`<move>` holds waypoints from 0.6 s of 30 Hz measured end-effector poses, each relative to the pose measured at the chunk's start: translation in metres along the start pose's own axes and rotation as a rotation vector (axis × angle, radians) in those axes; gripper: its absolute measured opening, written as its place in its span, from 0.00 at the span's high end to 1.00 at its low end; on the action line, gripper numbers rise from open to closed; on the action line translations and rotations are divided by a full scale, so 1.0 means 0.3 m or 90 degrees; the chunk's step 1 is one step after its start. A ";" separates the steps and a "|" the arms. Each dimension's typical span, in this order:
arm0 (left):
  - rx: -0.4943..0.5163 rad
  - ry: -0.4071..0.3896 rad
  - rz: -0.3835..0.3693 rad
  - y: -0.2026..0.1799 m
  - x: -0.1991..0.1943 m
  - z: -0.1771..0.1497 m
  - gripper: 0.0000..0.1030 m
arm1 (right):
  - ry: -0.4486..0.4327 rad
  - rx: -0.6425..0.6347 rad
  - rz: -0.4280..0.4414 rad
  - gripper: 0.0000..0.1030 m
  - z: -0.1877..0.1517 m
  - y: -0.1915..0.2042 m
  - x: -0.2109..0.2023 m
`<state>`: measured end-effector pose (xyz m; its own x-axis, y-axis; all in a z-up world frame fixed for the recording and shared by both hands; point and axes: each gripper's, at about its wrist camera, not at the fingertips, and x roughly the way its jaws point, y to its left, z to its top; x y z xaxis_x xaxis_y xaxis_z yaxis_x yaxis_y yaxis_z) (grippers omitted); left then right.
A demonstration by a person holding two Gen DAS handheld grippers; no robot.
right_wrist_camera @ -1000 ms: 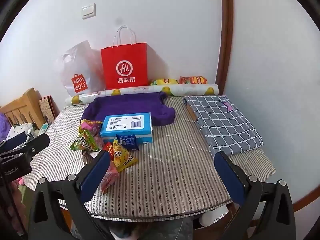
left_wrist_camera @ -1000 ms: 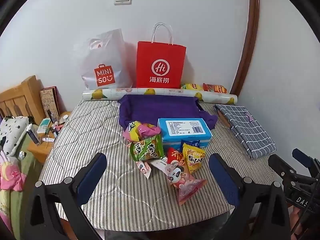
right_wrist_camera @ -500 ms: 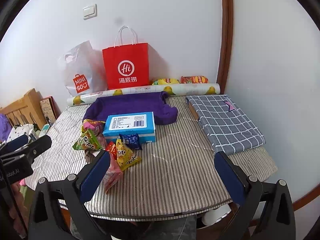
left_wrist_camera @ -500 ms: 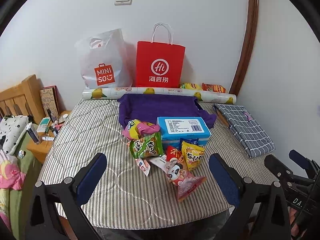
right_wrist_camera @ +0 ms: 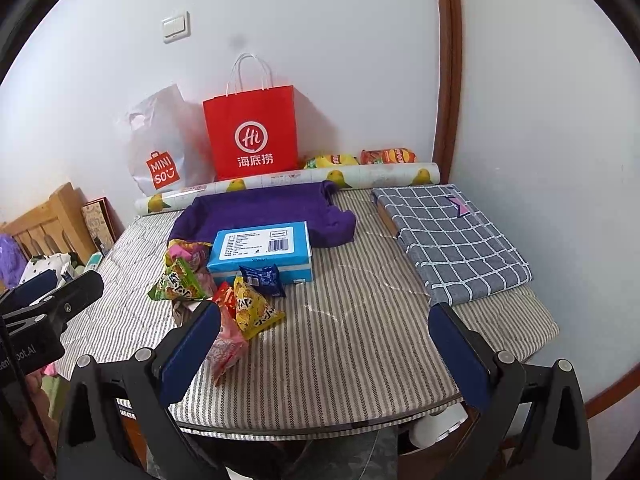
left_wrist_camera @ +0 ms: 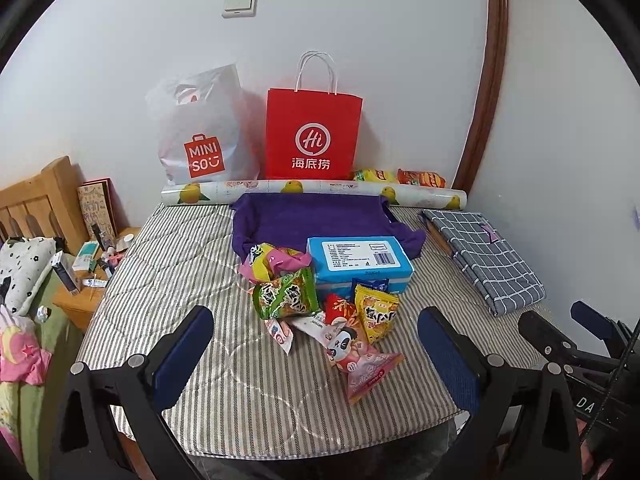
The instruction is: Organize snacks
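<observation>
Nothing had yet been sorted, as far as could be judged. The snack packets [left_wrist_camera: 320, 304] lay in a loose heap on the striped desk [left_wrist_camera: 168, 264], just near of the blue box [left_wrist_camera: 360, 258] and the purple cloth [left_wrist_camera: 312, 216]. Both tools hung short of the near edge: the left gripper [left_wrist_camera: 316, 356] with its jaws spread and empty, the right gripper [right_wrist_camera: 324, 356] likewise spread, holding nothing. Every packet was left to gather; where they belonged was unclear.
</observation>
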<state>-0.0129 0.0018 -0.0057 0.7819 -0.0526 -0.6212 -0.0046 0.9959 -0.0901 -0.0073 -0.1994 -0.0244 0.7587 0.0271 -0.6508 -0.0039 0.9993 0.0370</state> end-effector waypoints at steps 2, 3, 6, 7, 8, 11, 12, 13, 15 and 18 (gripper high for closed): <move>0.000 0.000 -0.003 0.000 -0.001 -0.001 0.00 | 0.001 0.000 -0.001 0.01 -0.002 0.002 0.001; -0.001 -0.001 -0.004 0.000 -0.002 -0.001 0.00 | 0.002 -0.001 -0.002 0.01 -0.003 0.003 0.002; -0.001 0.000 -0.005 0.000 -0.001 -0.003 0.00 | 0.004 -0.001 -0.001 0.01 -0.005 0.003 0.004; -0.003 0.001 -0.005 0.001 0.000 -0.003 0.00 | 0.005 -0.002 -0.002 0.01 -0.005 0.005 0.006; -0.004 0.002 -0.005 0.002 0.001 -0.004 0.00 | 0.006 -0.003 -0.003 0.01 -0.006 0.007 0.007; -0.005 0.005 -0.005 0.005 0.005 -0.006 0.00 | 0.010 -0.001 -0.002 0.01 -0.008 0.010 0.010; -0.005 0.005 -0.004 0.007 0.006 -0.007 0.00 | 0.010 0.000 -0.002 0.01 -0.006 0.010 0.012; -0.006 0.005 -0.004 0.008 0.006 -0.008 0.00 | 0.009 0.001 -0.002 0.01 -0.007 0.011 0.011; -0.007 0.007 -0.005 0.008 0.007 -0.007 0.00 | 0.006 0.001 0.001 0.01 -0.010 0.013 0.007; -0.008 0.010 -0.007 0.009 0.009 -0.012 0.00 | 0.006 0.001 0.000 0.01 -0.014 0.015 0.005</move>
<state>-0.0129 0.0041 -0.0104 0.7718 -0.0651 -0.6325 -0.0041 0.9942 -0.1074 -0.0088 -0.1947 -0.0283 0.7531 0.0269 -0.6574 -0.0026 0.9993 0.0379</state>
